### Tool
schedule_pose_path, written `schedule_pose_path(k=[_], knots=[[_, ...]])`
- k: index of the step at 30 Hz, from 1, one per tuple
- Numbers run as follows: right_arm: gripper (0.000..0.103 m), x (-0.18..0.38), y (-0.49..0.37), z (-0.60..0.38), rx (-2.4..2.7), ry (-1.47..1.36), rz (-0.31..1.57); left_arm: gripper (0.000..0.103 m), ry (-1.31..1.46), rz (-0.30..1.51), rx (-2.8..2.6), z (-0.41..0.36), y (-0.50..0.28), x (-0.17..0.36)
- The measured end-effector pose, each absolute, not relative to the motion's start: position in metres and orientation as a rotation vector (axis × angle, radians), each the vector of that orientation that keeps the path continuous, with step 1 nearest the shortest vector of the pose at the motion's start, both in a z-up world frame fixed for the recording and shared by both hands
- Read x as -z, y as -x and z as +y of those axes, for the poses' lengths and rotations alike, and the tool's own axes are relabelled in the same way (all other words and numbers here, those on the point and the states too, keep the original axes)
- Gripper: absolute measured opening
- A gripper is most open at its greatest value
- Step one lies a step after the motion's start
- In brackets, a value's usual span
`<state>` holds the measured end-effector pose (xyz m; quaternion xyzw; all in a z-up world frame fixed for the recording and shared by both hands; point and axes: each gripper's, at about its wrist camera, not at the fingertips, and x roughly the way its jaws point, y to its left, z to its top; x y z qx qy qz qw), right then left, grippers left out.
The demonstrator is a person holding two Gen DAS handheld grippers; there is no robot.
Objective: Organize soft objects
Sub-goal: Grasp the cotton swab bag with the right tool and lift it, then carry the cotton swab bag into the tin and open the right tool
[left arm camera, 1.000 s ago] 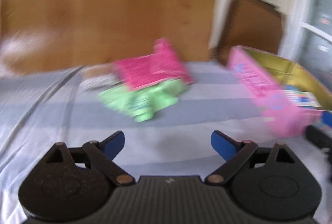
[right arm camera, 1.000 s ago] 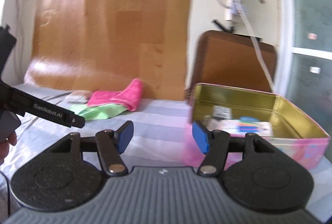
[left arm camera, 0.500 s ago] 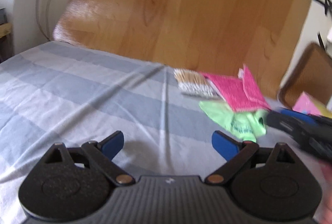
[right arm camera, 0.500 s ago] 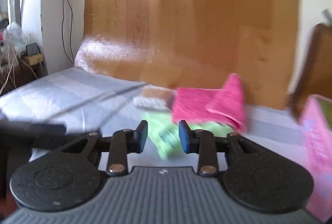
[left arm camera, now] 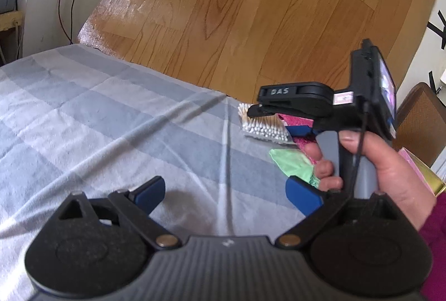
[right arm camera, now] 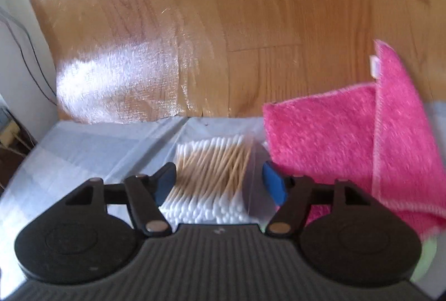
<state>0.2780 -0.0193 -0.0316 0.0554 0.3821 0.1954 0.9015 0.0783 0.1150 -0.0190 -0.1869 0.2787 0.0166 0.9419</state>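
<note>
Pick-up approach: your right gripper (right arm camera: 218, 183), jaws spread, straddles the clear packet of wooden cotton swabs (right arm camera: 210, 175), lower centre; close next. Left gripper (left arm camera: 225, 193) gapes empty.

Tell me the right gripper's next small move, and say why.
Probably ease the right gripper forward and down, then close on the pack of cotton swabs. Its jaws stand open with the pack lying between the blue fingers on the striped sheet, not yet pinched; the pink towel lies just to its right.
</note>
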Motion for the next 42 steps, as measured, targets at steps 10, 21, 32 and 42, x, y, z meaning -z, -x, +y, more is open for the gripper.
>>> schedule_pose_path(k=[10,21,32,42], knots=[[0.044,0.019,-0.191,-0.026,-0.618,0.009,0.775,0.098,0.395,0.516,-0.12,0.121,-0.074,0.015],[0.044,0.011,-0.023,-0.131,-0.612,0.012,0.704,0.1,0.385,0.5,-0.137,0.126,-0.073,0.014],[0.087,0.018,0.064,-0.227,-0.349,-0.119,0.622,0.101,0.233,0.621,0.057,0.07,-0.074,0.014],[0.087,0.033,0.082,-0.216,-0.371,0.137,0.535,0.099,0.213,0.8,0.585,-0.036,-0.031,-0.006]])
